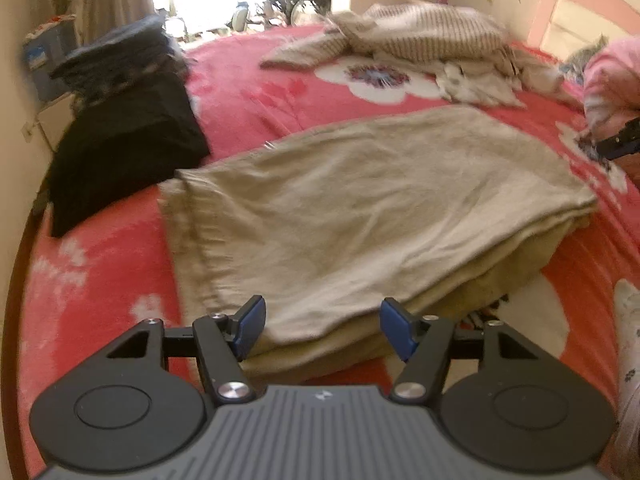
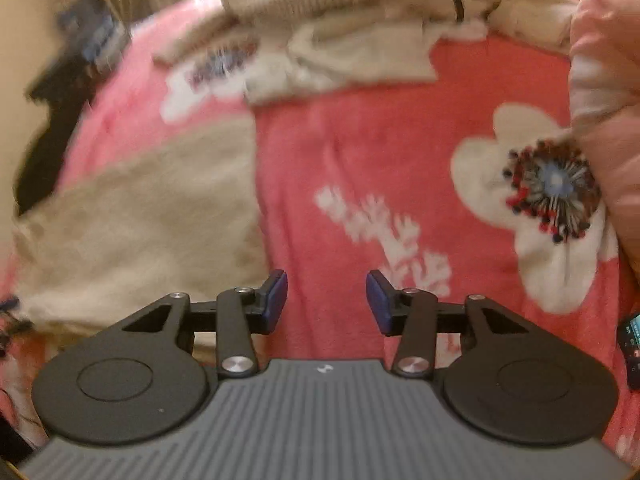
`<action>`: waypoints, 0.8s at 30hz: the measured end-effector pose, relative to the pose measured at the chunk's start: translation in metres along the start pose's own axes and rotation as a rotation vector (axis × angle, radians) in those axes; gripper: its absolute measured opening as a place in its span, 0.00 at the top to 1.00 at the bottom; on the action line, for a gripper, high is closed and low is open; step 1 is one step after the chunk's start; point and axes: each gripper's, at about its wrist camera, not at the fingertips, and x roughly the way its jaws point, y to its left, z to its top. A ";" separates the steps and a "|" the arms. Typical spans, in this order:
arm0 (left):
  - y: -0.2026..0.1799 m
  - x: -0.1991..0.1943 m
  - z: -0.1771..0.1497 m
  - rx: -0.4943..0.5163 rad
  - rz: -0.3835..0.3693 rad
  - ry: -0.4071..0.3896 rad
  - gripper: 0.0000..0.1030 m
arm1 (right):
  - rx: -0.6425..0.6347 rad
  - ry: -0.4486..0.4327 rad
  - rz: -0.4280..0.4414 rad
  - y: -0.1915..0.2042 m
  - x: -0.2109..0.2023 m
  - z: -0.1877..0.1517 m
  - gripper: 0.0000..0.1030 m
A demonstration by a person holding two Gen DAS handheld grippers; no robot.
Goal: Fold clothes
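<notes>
Folded beige knit cloth (image 1: 360,208) — soft, limp, light: pinch layered hem at 6 o'clock; left tool (image 1: 322,328) and right tool (image 2: 326,304) both gape, empty.

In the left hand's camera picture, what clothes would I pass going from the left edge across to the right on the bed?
Black folded garment → beige folded cloth → pink garment at the right edge. The striped heap lies farther back, above the beige cloth.

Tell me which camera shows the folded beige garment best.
The left wrist view: the folded beige garment lies whole and centred on the red floral blanket, its stacked layers visible. The right wrist view shows only a blurred part of it at the left.
</notes>
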 end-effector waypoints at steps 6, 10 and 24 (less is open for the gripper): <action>0.075 -0.039 0.004 -0.294 -0.026 -0.082 0.32 | -0.229 -0.121 0.264 0.103 -0.011 0.013 0.56; 0.123 -0.023 0.000 -0.507 -0.067 -0.031 0.32 | -0.504 -0.110 0.449 0.207 0.013 0.003 0.46; 0.154 0.069 0.006 -0.555 -0.266 0.187 0.29 | -1.106 -0.121 0.501 0.367 0.064 -0.119 0.21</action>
